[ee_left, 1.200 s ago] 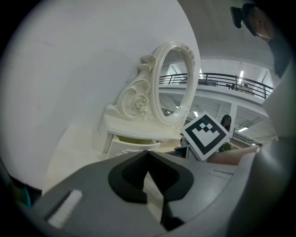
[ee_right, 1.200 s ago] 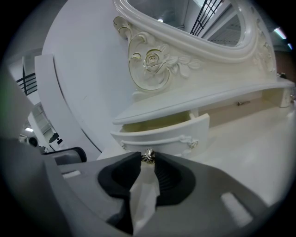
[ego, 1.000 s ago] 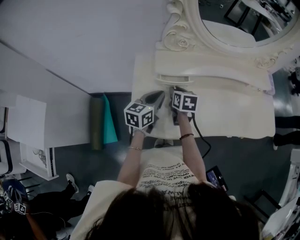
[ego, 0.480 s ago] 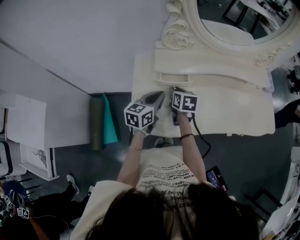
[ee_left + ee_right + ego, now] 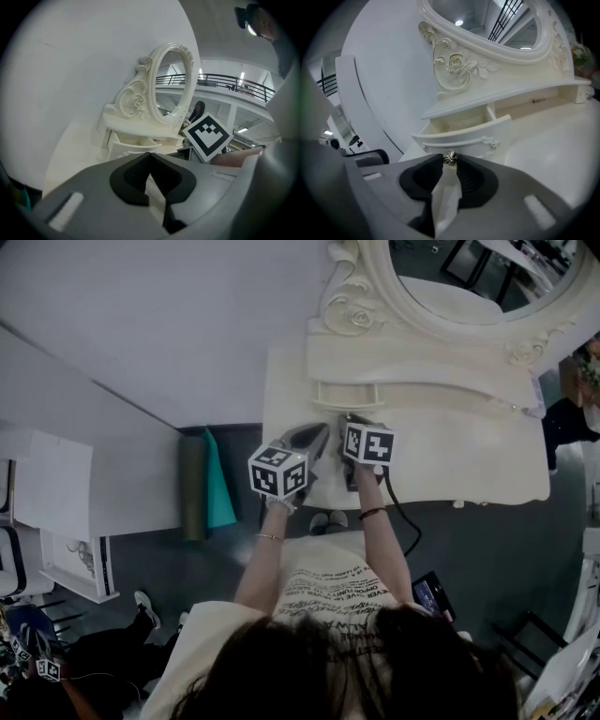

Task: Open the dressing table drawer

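Right gripper (image 5: 450,162) is clamped on the small metal knob (image 5: 450,158) of the drawer (image 5: 464,133). The drawer sits partly pulled out below the mirror (image 5: 487,18), over the counter (image 5: 553,140), and the knob looks like the only handle to pull by. Left gripper (image 5: 150,157) hovers beside it, jaws together and empty, probably just staying out of the way.

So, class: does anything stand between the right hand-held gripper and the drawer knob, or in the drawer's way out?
Nothing visible does. The knob sits between the jaw tips of the right hand-held gripper. The drawer is partly out, with bare tabletop ahead.
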The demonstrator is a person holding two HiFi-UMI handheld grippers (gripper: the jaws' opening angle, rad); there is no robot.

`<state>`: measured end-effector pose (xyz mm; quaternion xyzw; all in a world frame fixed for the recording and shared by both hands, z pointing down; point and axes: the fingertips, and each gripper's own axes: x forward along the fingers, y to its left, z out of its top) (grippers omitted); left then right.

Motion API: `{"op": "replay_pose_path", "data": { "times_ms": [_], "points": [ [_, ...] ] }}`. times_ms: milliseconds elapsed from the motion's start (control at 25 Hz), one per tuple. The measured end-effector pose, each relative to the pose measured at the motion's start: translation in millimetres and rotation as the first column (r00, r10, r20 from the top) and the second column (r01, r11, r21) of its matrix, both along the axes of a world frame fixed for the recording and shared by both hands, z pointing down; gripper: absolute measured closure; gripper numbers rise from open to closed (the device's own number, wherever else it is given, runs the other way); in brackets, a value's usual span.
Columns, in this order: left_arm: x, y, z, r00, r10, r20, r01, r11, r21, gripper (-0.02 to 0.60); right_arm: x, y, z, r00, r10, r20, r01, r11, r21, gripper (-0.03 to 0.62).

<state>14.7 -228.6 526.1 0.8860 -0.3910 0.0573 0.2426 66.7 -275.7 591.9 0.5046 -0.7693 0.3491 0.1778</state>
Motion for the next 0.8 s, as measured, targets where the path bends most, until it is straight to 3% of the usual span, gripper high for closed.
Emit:
{"op": "replay_pose_path", "data": {
  "times_ms": [800],
  "points": [
    [-7, 13, 2, 1.000, 0.010, -0.007, -0.010, 1.000, -0.003, 0.584, 1, 11, 1, 1.000, 0.017, -0.006, -0.017, 1.000, 0.005, 0.494]
  ]
}}
